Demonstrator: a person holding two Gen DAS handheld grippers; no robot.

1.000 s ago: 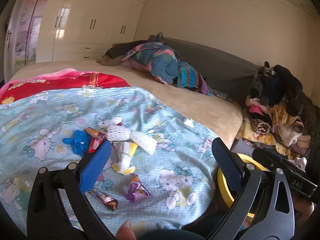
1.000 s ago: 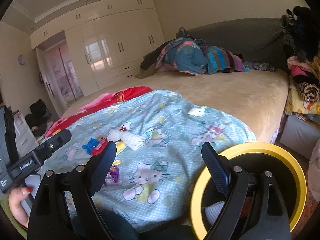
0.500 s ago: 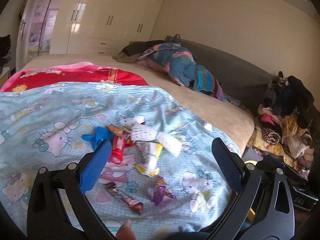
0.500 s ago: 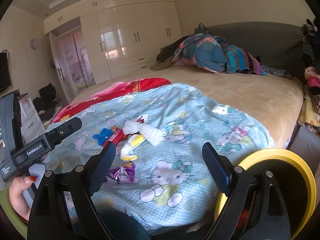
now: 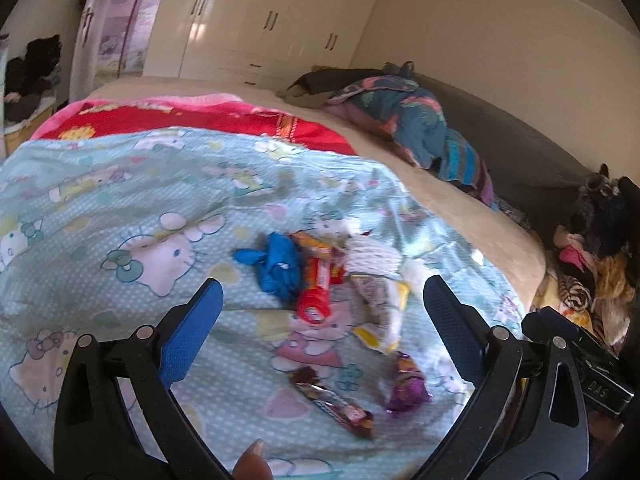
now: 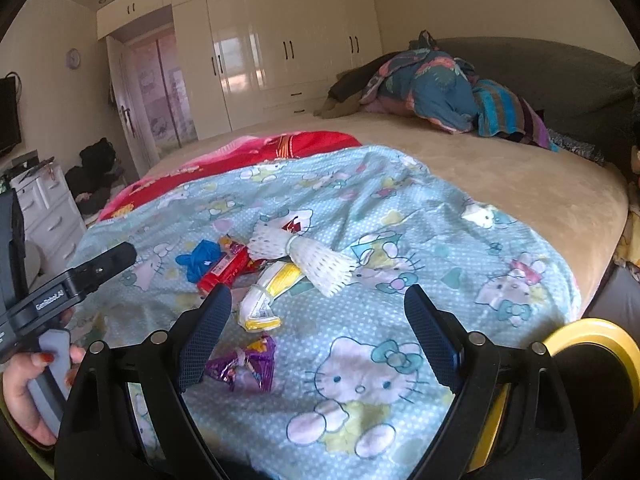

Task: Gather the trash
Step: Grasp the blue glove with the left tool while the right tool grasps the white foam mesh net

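Trash lies in a loose heap on the blanket [image 5: 100, 208]: a blue glove [image 5: 280, 266], a red wrapper [image 5: 316, 290] touching it, a white net [image 6: 316, 258] over a yellow packet [image 6: 266, 296]. Just beside the heap, nearer the cameras, lie a purple wrapper [image 6: 246, 362] and a brown bar [image 5: 330, 402]. Left gripper [image 5: 322, 310] and right gripper [image 6: 318, 322] both hover with jaws spread wide, empty. Bin [image 6: 592, 338] stands beside the blanket edge.

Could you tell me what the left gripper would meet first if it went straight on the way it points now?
Probably the red wrapper, which lies nearly centred between the open fingers of the left gripper, on the light blue blanket. The blue glove lies just beside it. Depth is hard to judge in this blurred view.
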